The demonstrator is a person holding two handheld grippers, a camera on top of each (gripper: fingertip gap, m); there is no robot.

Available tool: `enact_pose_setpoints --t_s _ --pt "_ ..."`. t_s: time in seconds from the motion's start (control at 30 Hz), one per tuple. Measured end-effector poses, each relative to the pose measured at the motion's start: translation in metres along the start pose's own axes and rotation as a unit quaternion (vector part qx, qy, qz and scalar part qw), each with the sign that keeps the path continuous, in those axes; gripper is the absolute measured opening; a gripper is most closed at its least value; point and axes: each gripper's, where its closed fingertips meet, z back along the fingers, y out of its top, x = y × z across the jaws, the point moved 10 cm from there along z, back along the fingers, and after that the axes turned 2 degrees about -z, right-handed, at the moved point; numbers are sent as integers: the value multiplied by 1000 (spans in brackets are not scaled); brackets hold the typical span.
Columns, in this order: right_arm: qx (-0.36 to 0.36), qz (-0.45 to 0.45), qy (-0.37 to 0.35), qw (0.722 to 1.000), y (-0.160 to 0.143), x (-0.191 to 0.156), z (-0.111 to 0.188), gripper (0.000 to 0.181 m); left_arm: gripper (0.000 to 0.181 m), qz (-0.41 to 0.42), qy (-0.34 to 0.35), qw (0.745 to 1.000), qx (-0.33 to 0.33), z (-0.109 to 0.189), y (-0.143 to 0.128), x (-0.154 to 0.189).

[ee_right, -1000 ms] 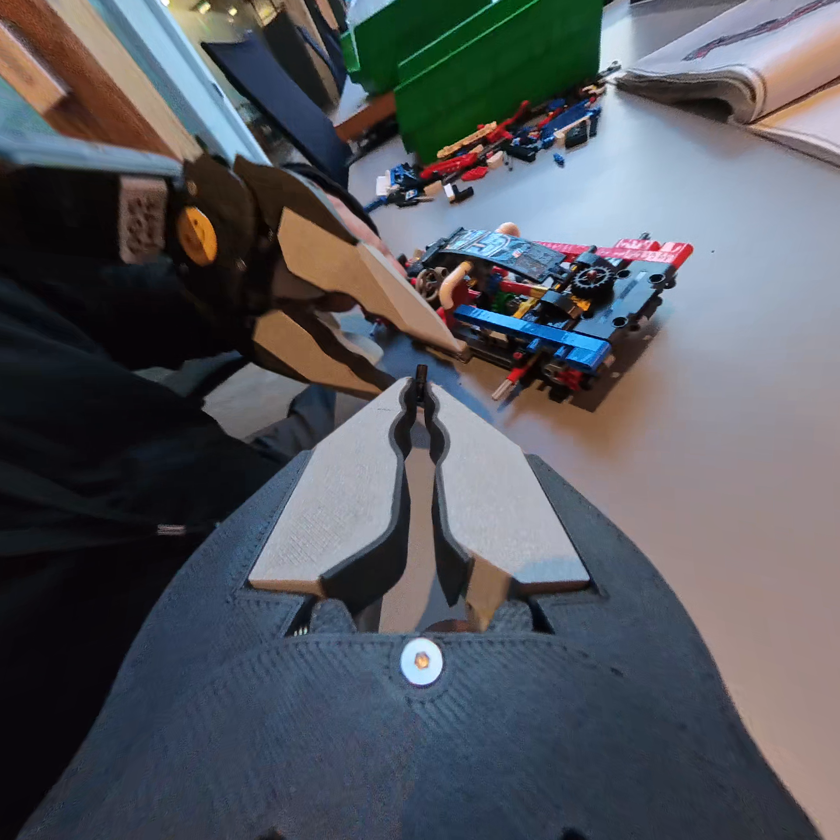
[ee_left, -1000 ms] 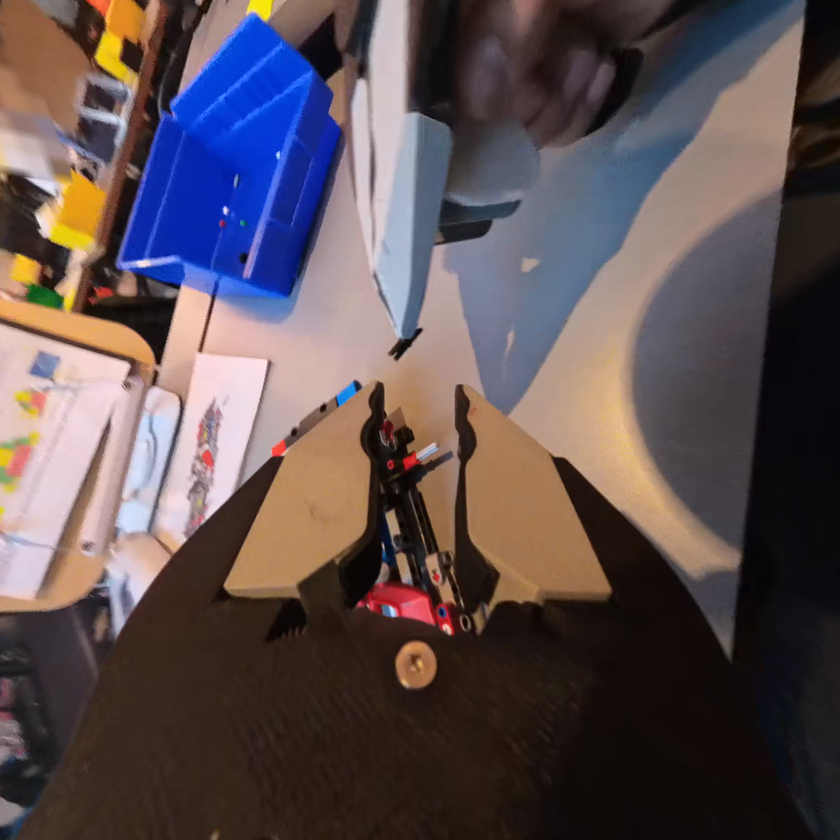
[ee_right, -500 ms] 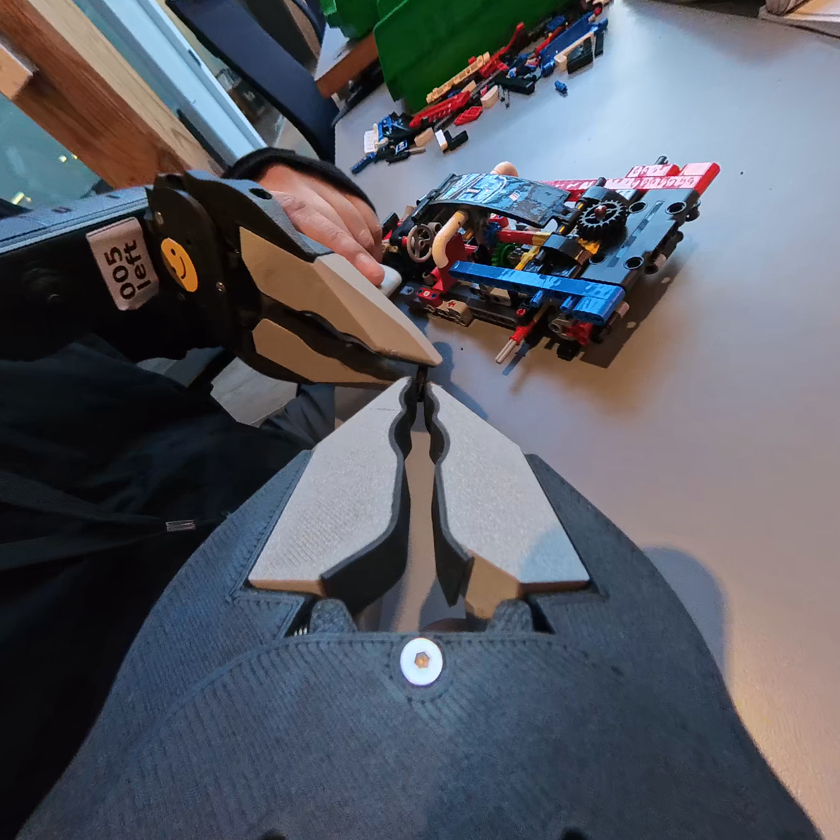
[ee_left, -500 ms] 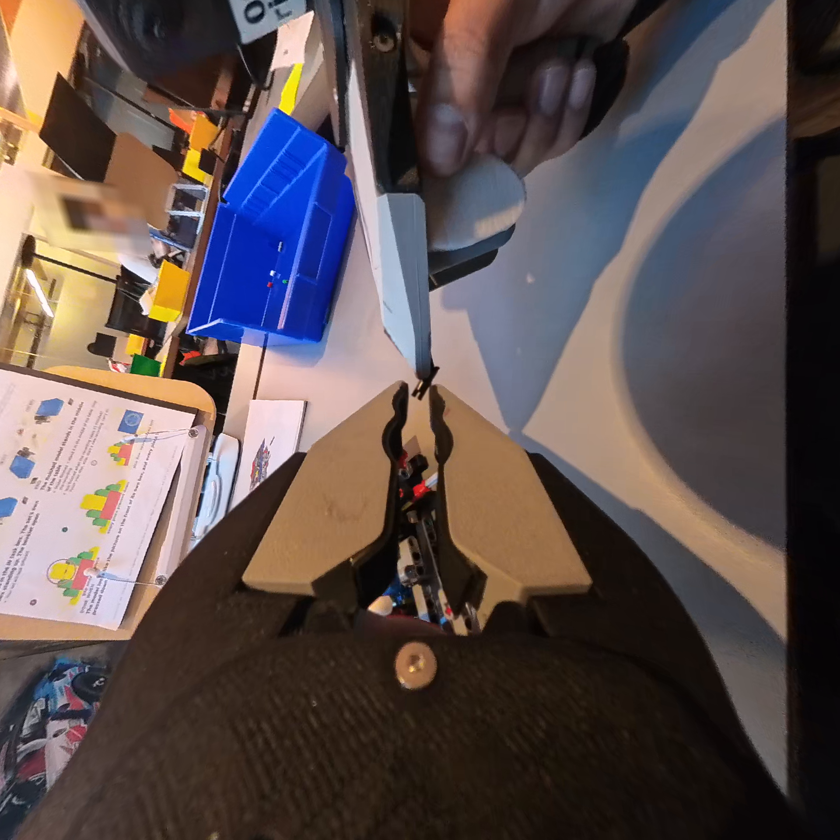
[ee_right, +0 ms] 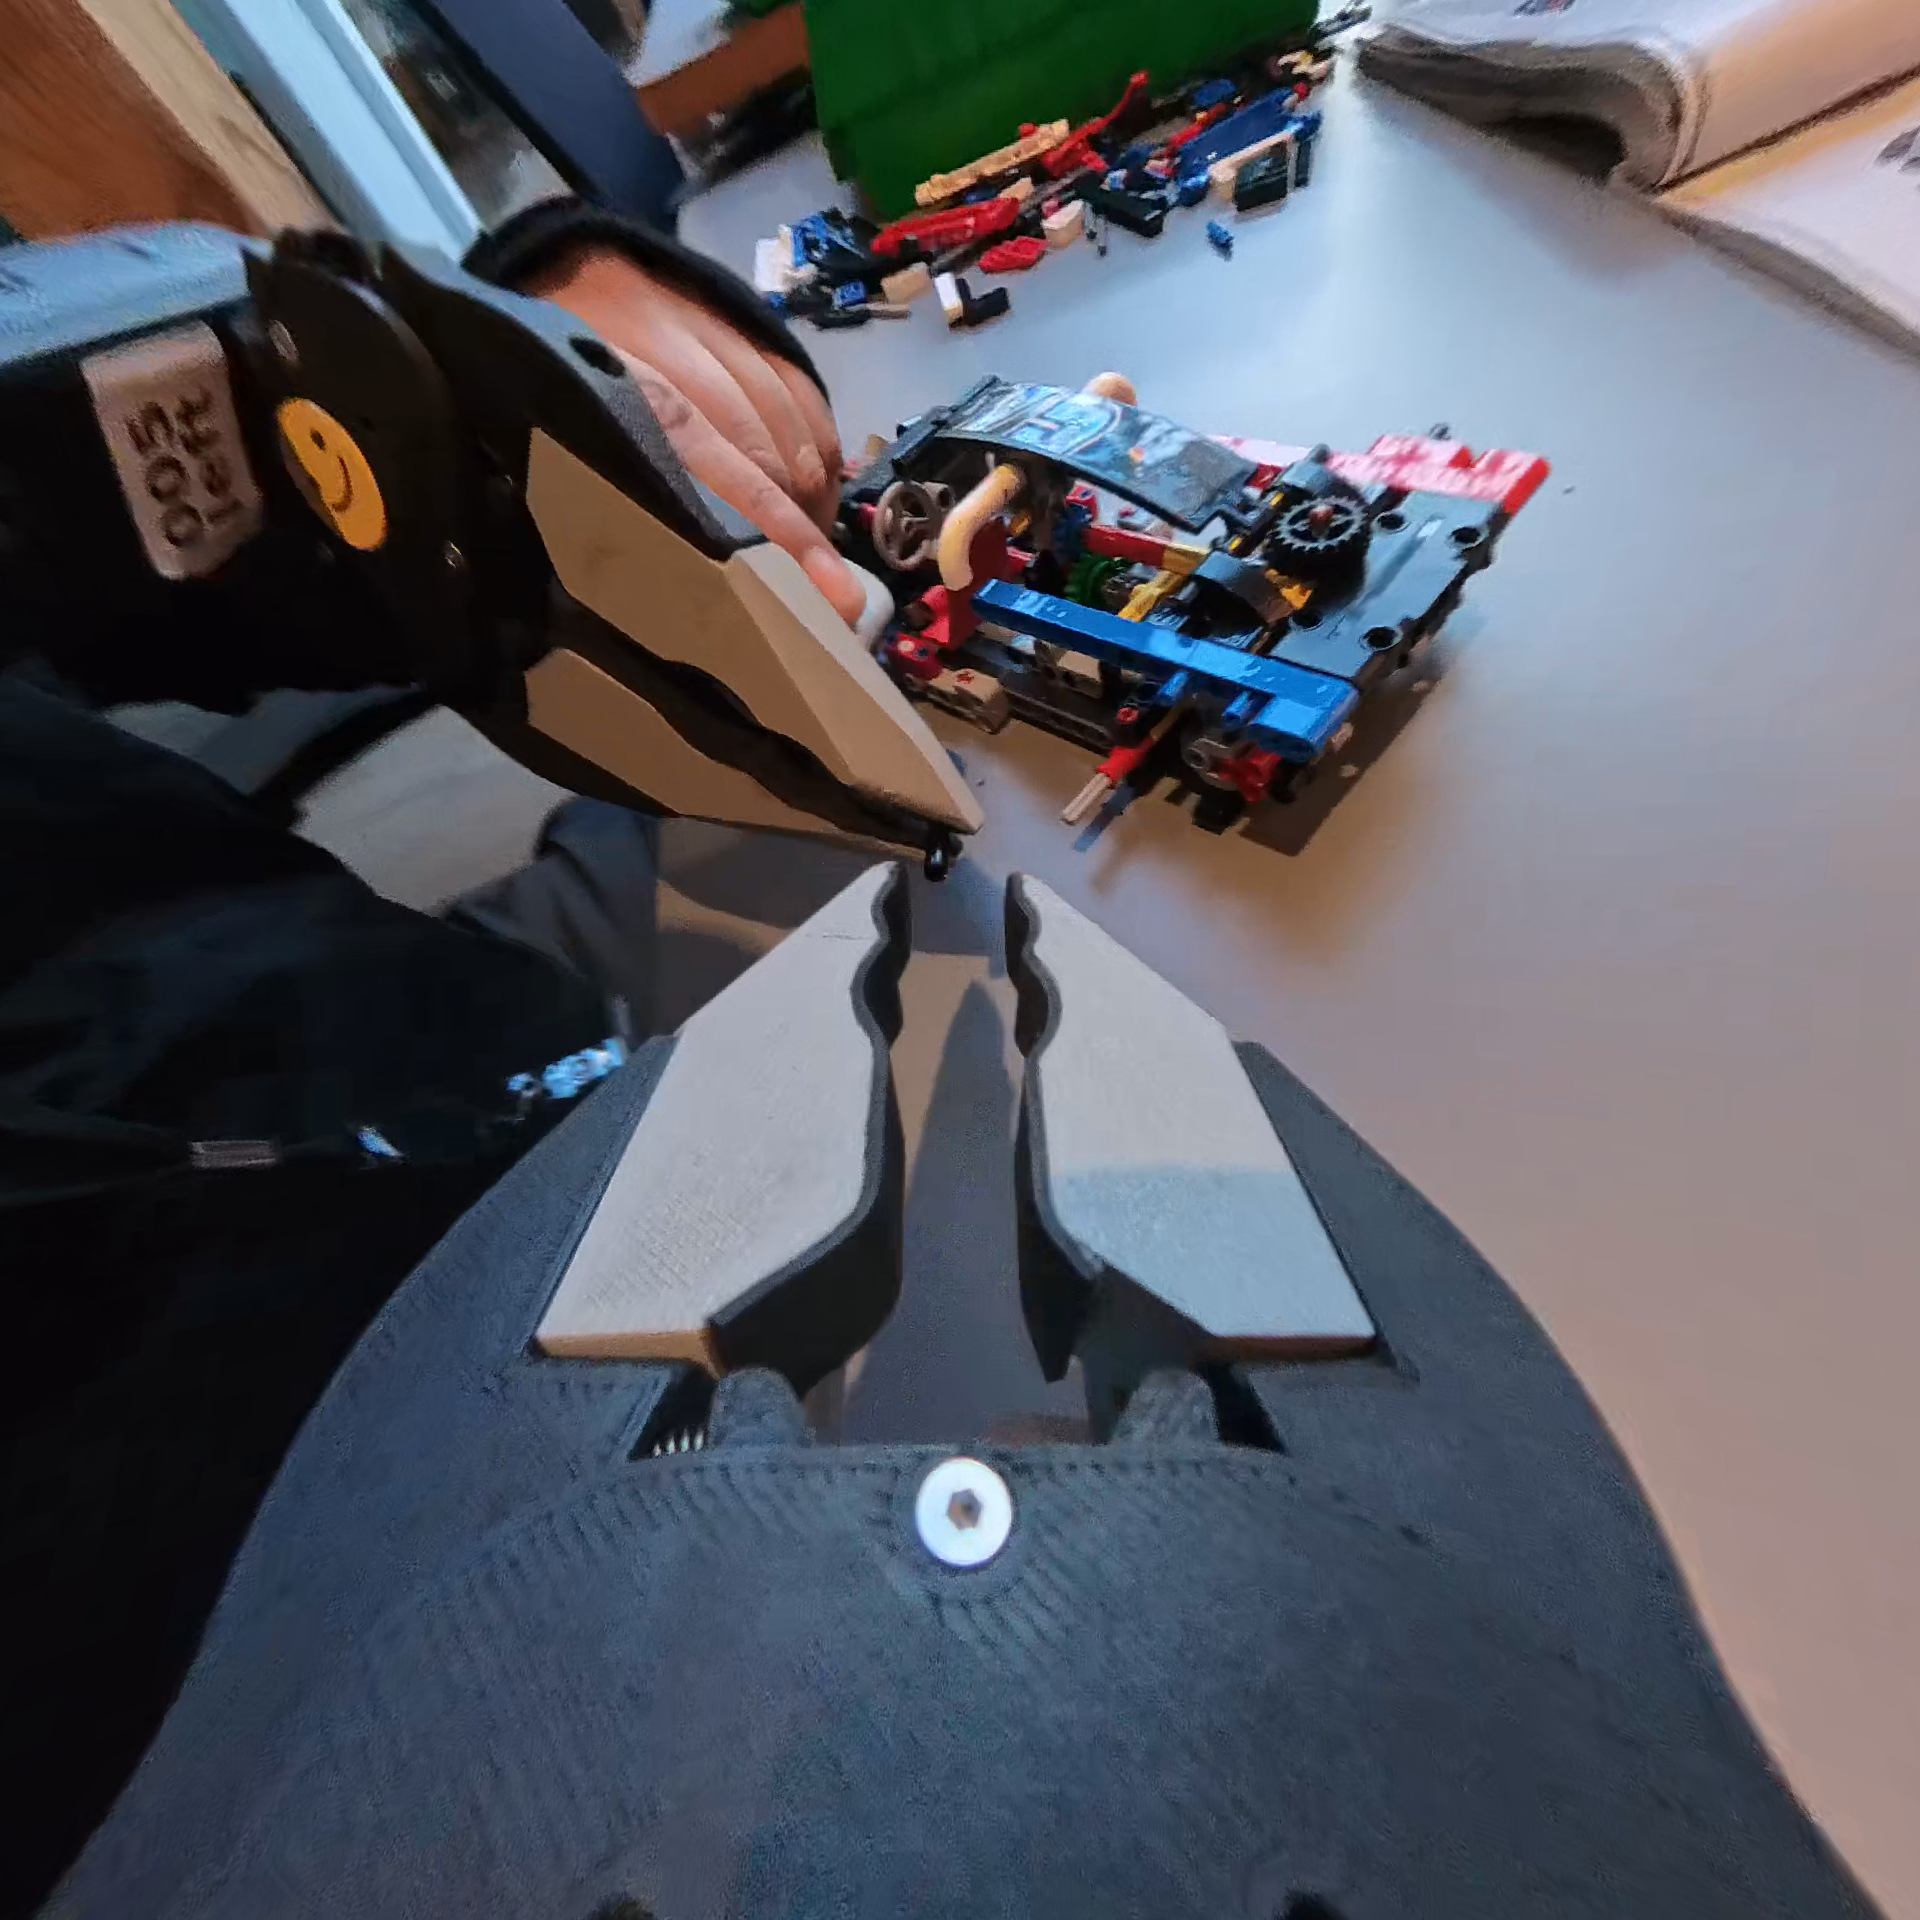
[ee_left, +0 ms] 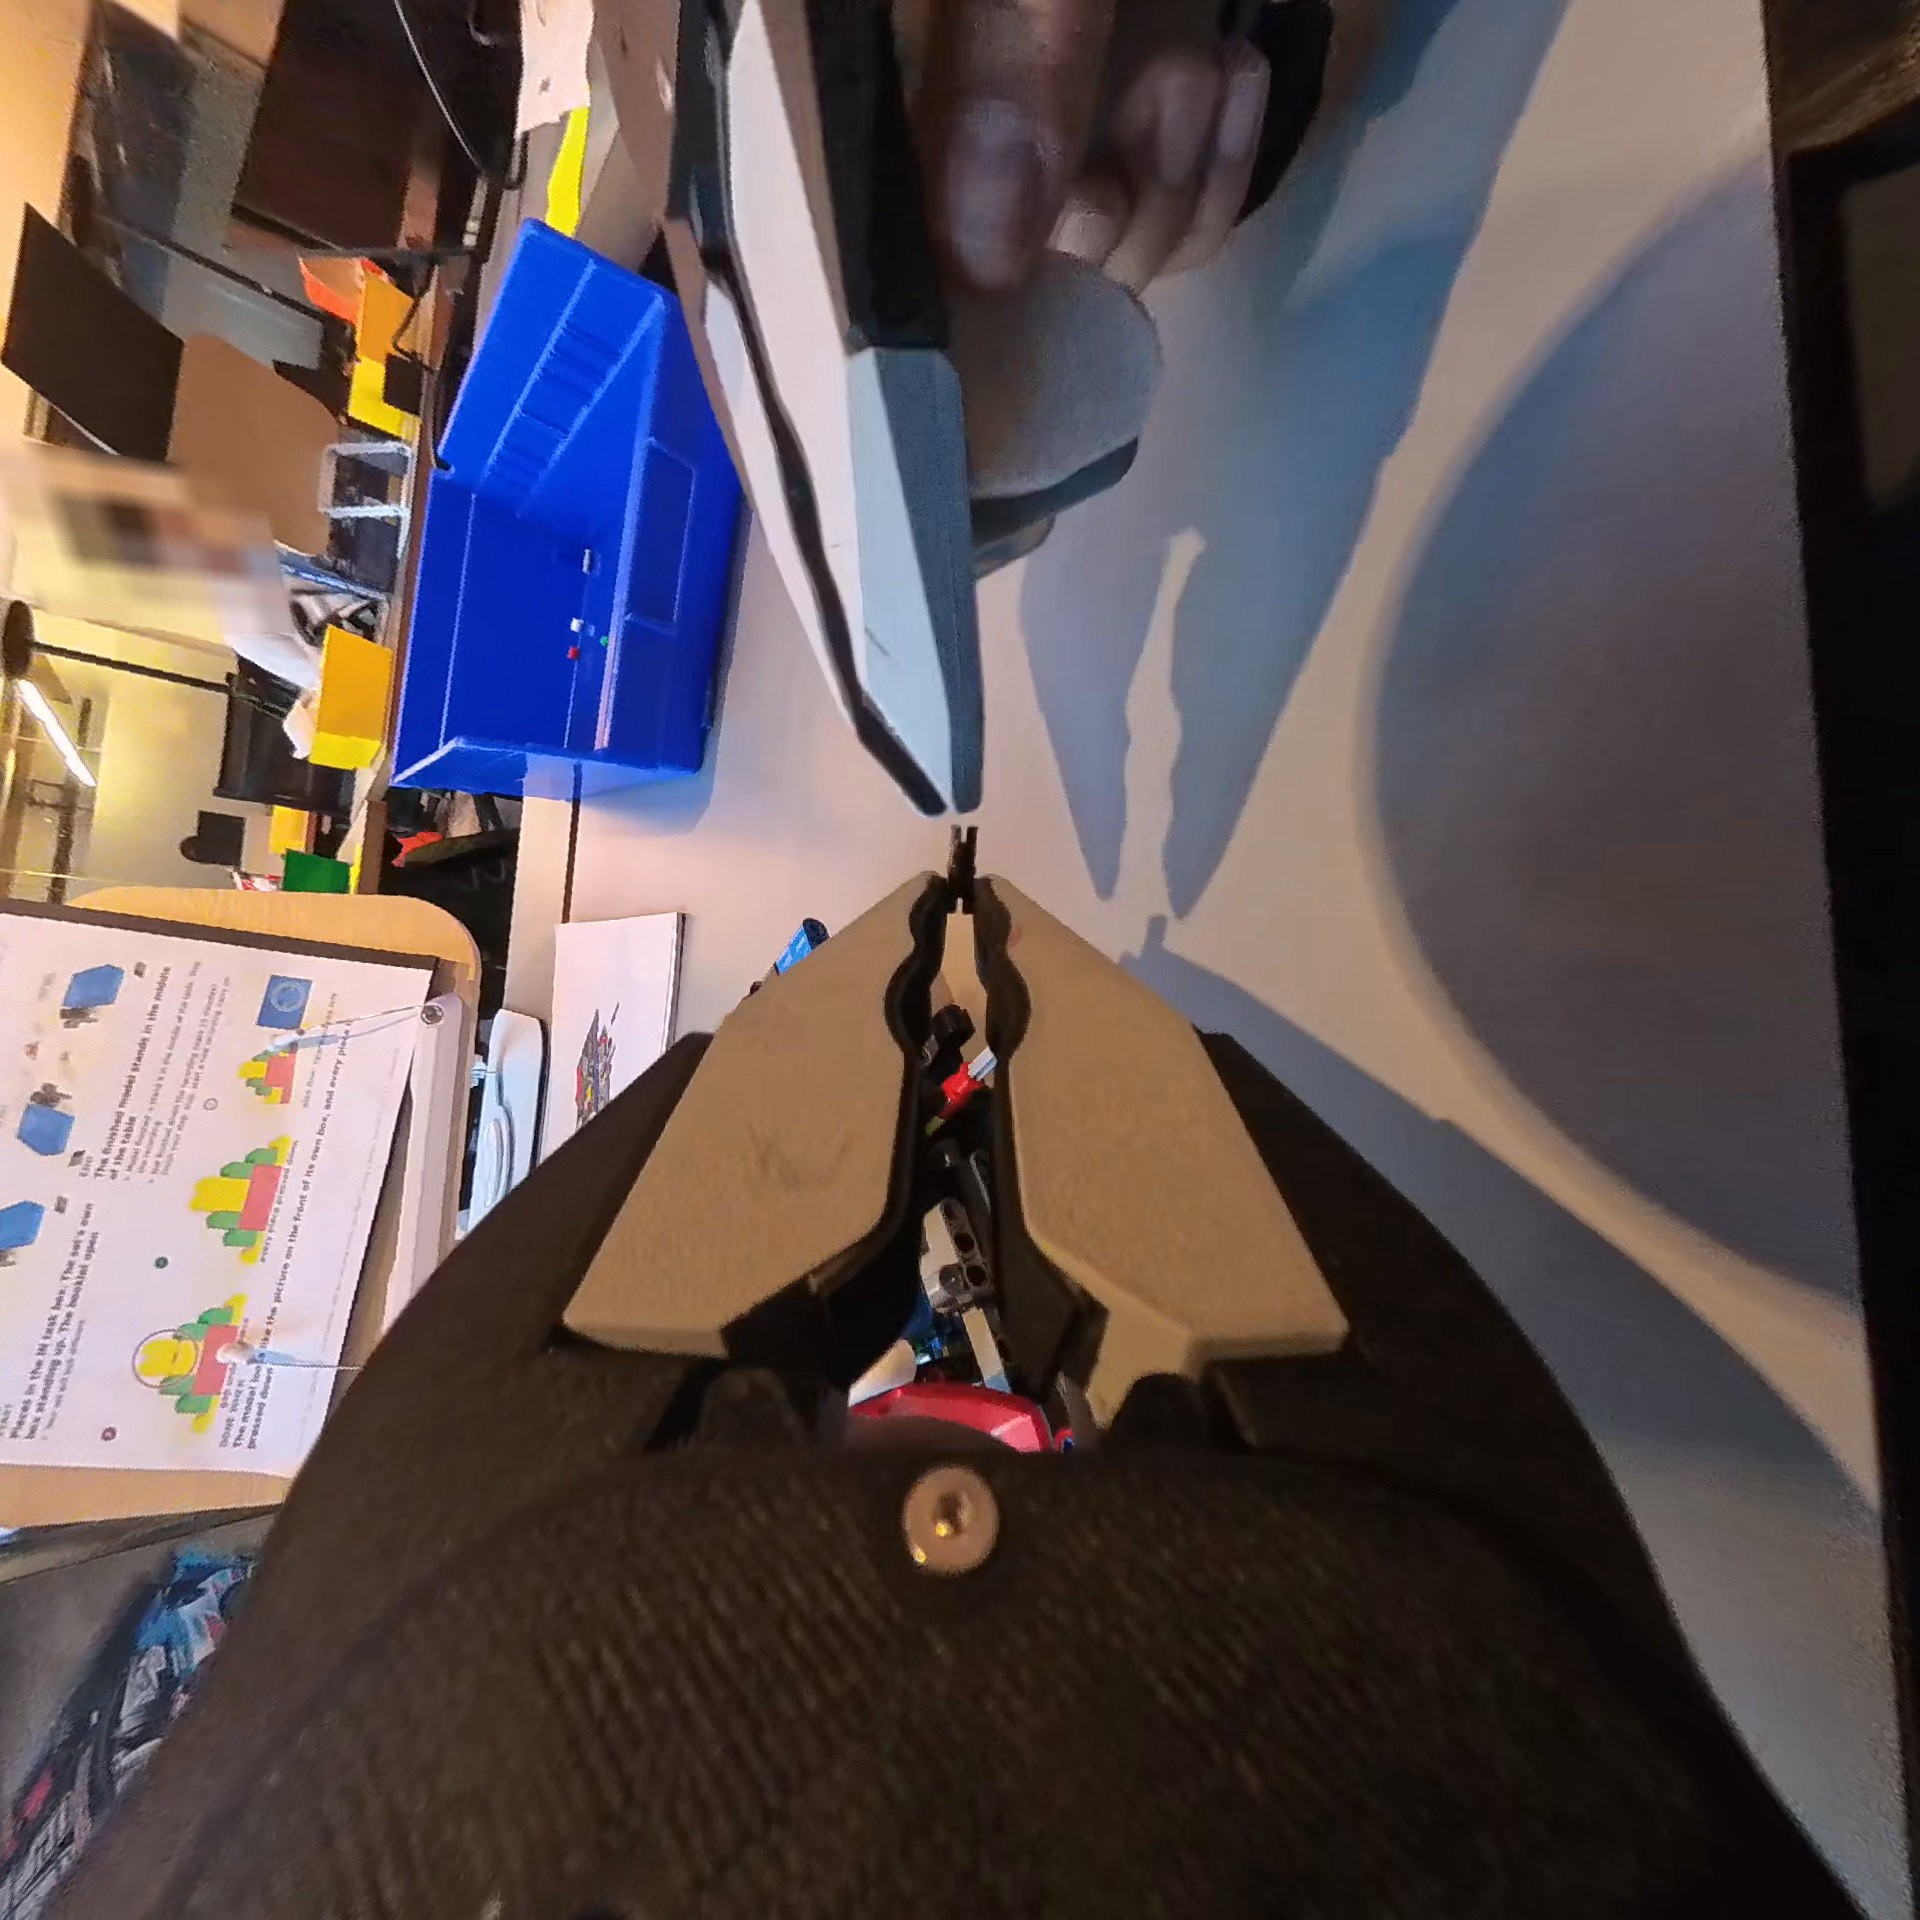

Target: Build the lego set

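Right now your left gripper (ee_left: 961,894) is pinching a tiny black pin (ee_left: 963,847) by its end, above the tabletop (ee_right: 1558,1039) near edge, right gripper (ee_right: 956,883) is gaping empty beside it; it's handling light, rigid, slippery, so grip mid-shaft.

Warm side light, long bluish shadows on the table (ee_left: 1299,727); edges bowed, background blurred

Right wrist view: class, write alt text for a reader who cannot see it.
The right gripper is open above a grey table, facing the left gripper pinching a small black piece. A part-built lego car lies beyond.
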Motion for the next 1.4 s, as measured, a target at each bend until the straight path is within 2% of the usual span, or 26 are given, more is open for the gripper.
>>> enact_pose_setpoints --t_s 0.23,0.37,0.5,0.63,0.8,0.97,1.4 --pt "-20 109 -56 992 4 -19 -8 5 2 20 -2 1000 3 3 4 5" --pt "-15 139 -47 989 4 -26 -8 0 2 30 11 999 11 11 5 10" --pt "-18 123 -33 992 7 -27 -1 13 2 77 12 997 12 20 -6 7" --pt "-17 138 -37 990 10 -32 -4 8 2 85 9 996 21 27 -5 7" --pt "-42 165 -51 984 8 -36 -16 4 2 64 5 998 22 23 0 9" --pt "-35 164 -47 985 7 -37 -15 1 2 61 -1 998 27 22 2 6" --pt "-50 179 -80 979 -3 -32 -20 1 2 87 -54 995 -10 6 -1 6"
